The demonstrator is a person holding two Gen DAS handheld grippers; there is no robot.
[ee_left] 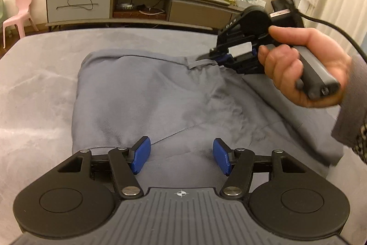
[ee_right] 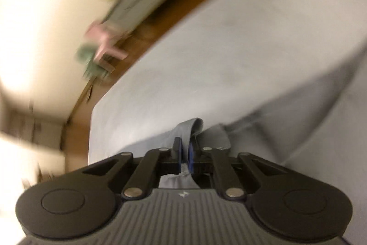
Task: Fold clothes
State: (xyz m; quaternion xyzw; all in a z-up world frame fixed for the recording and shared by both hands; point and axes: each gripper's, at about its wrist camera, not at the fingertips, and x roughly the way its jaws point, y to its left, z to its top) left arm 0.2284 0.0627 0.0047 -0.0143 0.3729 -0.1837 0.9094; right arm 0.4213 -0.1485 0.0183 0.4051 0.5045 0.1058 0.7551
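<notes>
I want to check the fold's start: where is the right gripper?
In the left wrist view, the right gripper is upper right, shut on the grey garment's far edge.

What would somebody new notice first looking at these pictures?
A hand at the right grips the right gripper, pinching a far edge of the crumpled grey fabric garment on the grey bed. In the foreground, the left gripper hovers open over the garment's near edge.

Lighting: warm indoor light is tinting both views yellowish, falling evenly, casting soft shadows. Left wrist view: staying mostly sharp, fisheye bending the sideboard [ee_left: 128, 4], corners darkening. Right wrist view: motion blur is smearing the tilted background; wall [ee_right: 34, 26] glaring.
</notes>
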